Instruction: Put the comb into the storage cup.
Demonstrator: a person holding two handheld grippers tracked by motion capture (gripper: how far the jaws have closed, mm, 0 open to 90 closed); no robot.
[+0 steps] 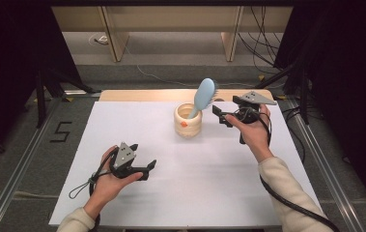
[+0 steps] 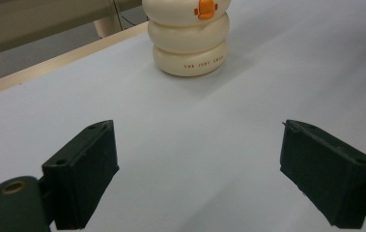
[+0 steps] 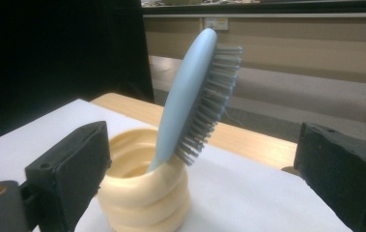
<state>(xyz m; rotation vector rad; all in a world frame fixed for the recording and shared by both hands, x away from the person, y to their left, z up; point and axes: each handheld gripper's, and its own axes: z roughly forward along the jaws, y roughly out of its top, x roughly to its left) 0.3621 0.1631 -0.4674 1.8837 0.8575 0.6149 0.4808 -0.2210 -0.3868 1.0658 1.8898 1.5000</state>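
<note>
White sheeting is covering the counter (image 1: 171, 193), with a strip of bare wood showing along its far edge and dark curtains hanging at both sides. Near the far middle of the sheet, a cream holder (image 1: 188, 121) shaped like stacked rings, with a small orange mark on its side, is standing upright. A light blue hairbrush (image 1: 203, 96) is being carried in it, handle down inside the opening, head leaning up and to the right over the rim, bristles facing away from the person.

The right tool (image 1: 223, 115) is being held just to the right of the holder, pointed toward it. In the right gripper view its jaws are standing wide apart, with the hairbrush (image 3: 190, 101) and the holder (image 3: 144, 193) framed between them but not touched; nothing is being gripped. The left tool (image 1: 147, 169) is being kept low over the near left of the counter, well apart from the holder, jaws likewise spread and empty; in the left gripper view the holder (image 2: 190, 43) is being seen farther off across bare sheet.

As a judgement, the work is being taken as the lifting of the hairbrush out of the holder, and it is barely begun: the approach is being made, while the closing on the brush, the lift clear of the rim and the setting down are all being left to do.
</note>
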